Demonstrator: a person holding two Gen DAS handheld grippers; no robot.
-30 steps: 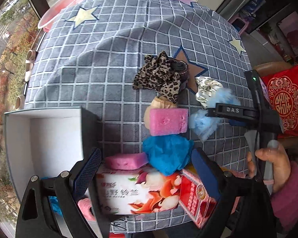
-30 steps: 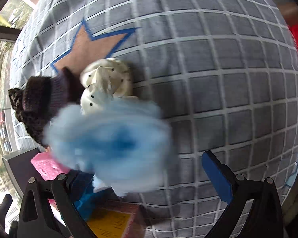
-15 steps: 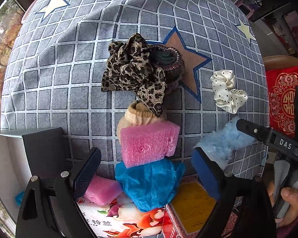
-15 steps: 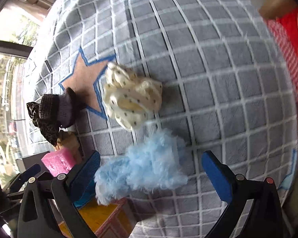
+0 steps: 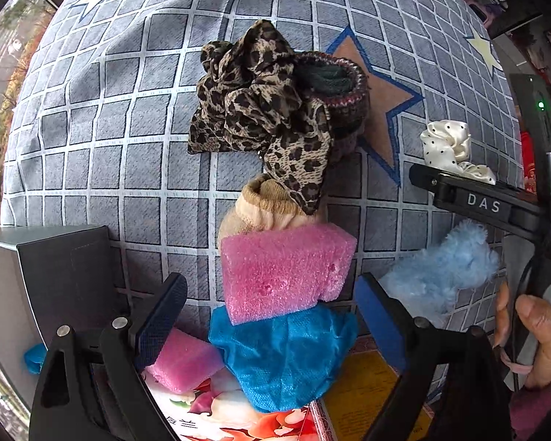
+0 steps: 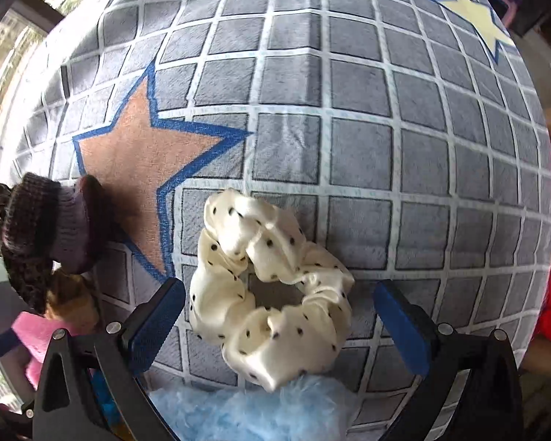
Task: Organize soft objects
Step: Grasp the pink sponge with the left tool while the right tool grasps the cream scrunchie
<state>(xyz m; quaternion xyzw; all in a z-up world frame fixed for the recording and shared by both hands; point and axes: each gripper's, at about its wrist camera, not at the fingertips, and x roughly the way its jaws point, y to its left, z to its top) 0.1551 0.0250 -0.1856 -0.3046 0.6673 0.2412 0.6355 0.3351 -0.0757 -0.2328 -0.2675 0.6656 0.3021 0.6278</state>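
Observation:
My left gripper [image 5: 270,305] is open, its fingers either side of a pink sponge [image 5: 284,268] that rests on a blue crumpled cloth [image 5: 283,356]. A second pink sponge [image 5: 182,362] lies lower left. Behind them sit a beige sock [image 5: 268,205], a leopard-print scarf [image 5: 260,117] and a dark knitted hat [image 5: 334,84]. My right gripper [image 6: 279,323] is open around a white dotted scrunchie [image 6: 272,294] on the cloth. A fluffy light-blue piece [image 6: 253,411] lies just below the scrunchie. In the left wrist view the fluffy piece [image 5: 440,275] lies under the right gripper.
A grey checked tablecloth [image 6: 349,92] with stars covers the table. A dark open box [image 5: 55,275] stands at the left. A tissue pack [image 5: 231,419] and a yellow-red packet [image 5: 363,397] lie at the near edge. A hand [image 5: 532,330] holds the right gripper's handle.
The right gripper let go of the fluffy blue piece, which now lies on the cloth, and moved forward over the scrunchie. The left gripper moved away from the box toward the pink sponge.

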